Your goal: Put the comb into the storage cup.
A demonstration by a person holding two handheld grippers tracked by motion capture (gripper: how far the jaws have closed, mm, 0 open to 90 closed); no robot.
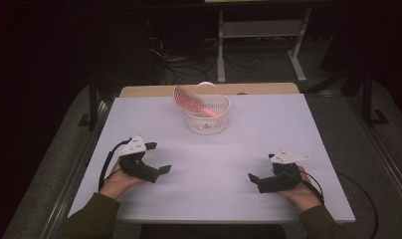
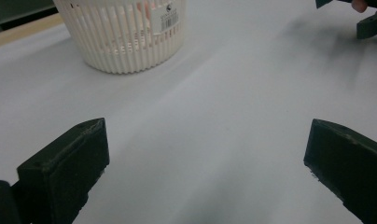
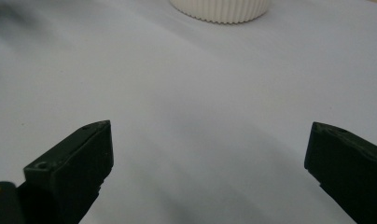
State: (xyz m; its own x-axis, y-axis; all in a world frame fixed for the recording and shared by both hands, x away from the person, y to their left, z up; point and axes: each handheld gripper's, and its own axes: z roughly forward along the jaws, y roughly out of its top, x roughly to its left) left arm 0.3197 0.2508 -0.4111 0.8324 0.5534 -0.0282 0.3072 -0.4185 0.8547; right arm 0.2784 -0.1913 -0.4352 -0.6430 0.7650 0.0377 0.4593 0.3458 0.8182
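White slatted plastic basket [image 1: 207, 119] stands upright at far middle of table [image 1: 209, 164], well apart from both grippers. Round, ribbed walls, barcode label on side. Pink ribbed disc-shaped thing [image 1: 188, 98] leans tilted inside, jutting above rim. White ring-shaped piece [image 1: 207, 87] rises behind it.

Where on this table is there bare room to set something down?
Bare white surface runs between the left gripper and the right gripper, and from both forward to the white basket. Both far corners of the table beside the basket are bare too. Only the basket, holding a pink slotted disc, is crowded.
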